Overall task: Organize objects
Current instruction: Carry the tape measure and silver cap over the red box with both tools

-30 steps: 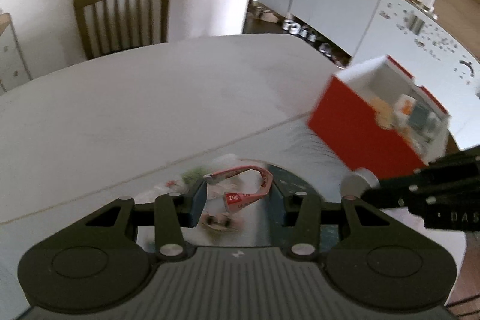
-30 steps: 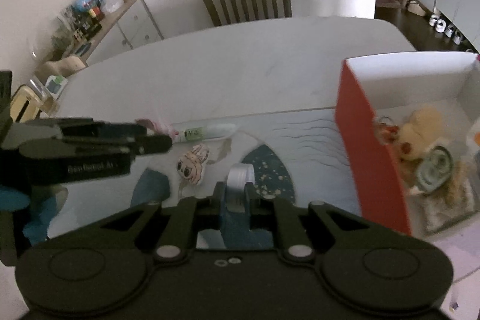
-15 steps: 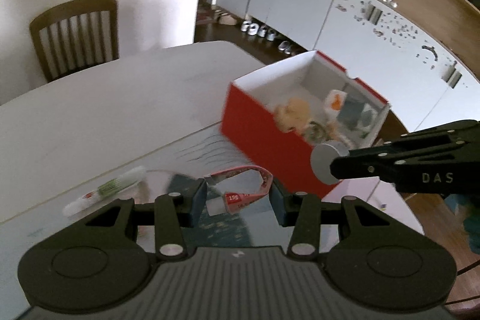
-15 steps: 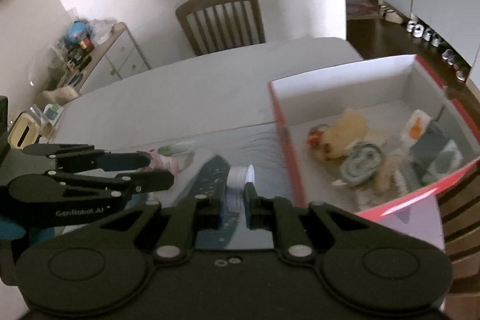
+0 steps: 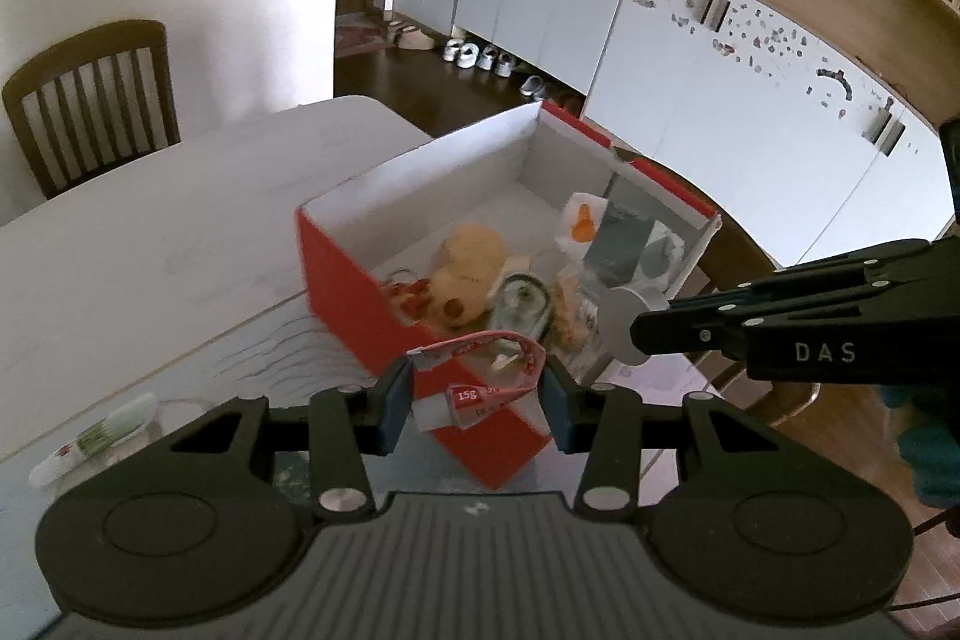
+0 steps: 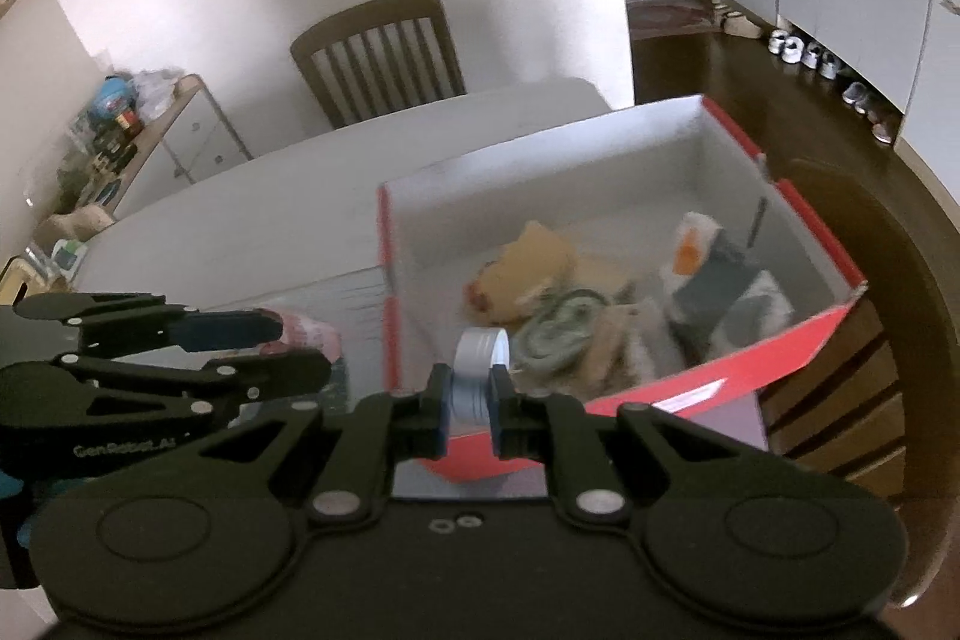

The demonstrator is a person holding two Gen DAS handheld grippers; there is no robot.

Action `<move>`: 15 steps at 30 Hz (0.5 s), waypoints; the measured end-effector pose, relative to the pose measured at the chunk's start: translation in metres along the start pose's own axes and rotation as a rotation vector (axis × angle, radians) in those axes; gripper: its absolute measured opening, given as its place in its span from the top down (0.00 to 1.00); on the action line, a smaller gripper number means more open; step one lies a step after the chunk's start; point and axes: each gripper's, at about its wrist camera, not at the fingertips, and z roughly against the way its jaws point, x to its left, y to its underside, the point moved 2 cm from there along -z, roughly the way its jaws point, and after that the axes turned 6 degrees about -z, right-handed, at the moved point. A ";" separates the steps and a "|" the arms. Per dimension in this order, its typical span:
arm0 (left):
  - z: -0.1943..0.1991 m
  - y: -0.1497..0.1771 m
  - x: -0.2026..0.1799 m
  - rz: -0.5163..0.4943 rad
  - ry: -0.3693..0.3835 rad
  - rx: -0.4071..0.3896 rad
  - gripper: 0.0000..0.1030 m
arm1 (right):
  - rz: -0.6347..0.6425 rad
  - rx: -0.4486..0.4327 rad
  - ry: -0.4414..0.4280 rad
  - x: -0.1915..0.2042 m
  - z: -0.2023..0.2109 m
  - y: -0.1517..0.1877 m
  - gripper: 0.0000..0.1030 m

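Left wrist view showed the pink sachet (image 5: 480, 388) clamped in the left claw (image 5: 477, 403), held at the near corner of the red box (image 5: 360, 304). The right claw (image 6: 471, 403) was pinched tight on a small grey roll (image 6: 477, 370), just over the box's near wall. Inside the box already lay a plush toy (image 5: 465, 262), a round tin (image 5: 519, 301) and some packets (image 5: 618, 244) (so several things seemed stowed). Both carried items looked yet to be dropped in, and a green-and-white tube (image 5: 96, 439) lay on the table (image 5: 150, 244), apparently left to fetch.
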 end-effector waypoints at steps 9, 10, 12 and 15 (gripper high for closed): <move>-0.043 -0.022 -0.032 -0.009 -0.026 0.039 0.57 | -0.013 -0.006 0.012 -0.049 -0.009 -0.018 0.89; -0.048 -0.024 -0.034 -0.011 -0.032 0.044 0.57 | -0.012 -0.006 0.012 -0.052 -0.011 -0.021 0.89; -0.057 -0.029 -0.038 -0.016 -0.044 0.051 0.57 | -0.011 -0.005 0.013 -0.059 -0.018 -0.029 0.89; -0.071 -0.038 -0.042 -0.020 -0.055 0.058 0.57 | -0.006 -0.006 0.015 -0.065 -0.028 -0.040 0.89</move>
